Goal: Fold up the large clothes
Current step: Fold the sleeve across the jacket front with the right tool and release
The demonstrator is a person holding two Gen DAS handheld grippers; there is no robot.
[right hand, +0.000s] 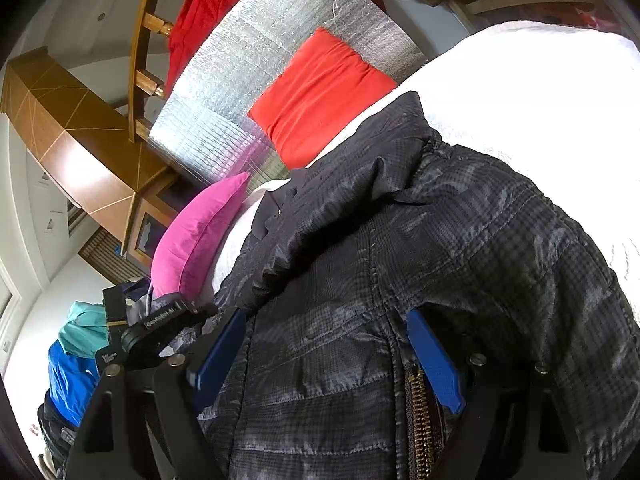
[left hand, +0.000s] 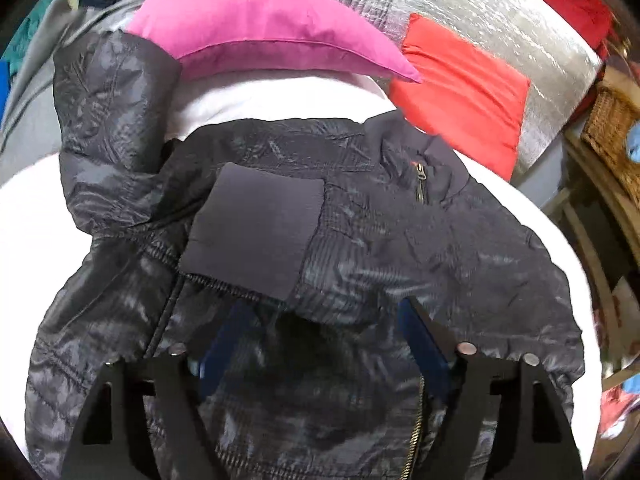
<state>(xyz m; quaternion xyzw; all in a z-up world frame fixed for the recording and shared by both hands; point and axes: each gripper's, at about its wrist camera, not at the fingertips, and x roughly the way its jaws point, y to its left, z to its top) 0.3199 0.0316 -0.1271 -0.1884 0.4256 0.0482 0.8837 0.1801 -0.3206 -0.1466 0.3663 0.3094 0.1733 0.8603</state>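
Left wrist view: I count one dark jacket (left hand: pixel 360 248) on the white bed (left hand: pixel 560 240), collar toward one o'clock; two pillows, pink (left hand: pixel 260 36) and red (left hand: pixel 460 96). Both hand-held grippers, left (left hand: pixel 324 312) and right (right hand: pixel 328 320), gape empty over it.

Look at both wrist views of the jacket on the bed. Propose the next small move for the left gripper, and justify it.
Probably lower the left gripper and close it on the jacket fabric just below the folded-in sleeve cuff. Its jaws stand open over the jacket with nothing pinched, one sleeve already lies across the front, and the right gripper is open too.
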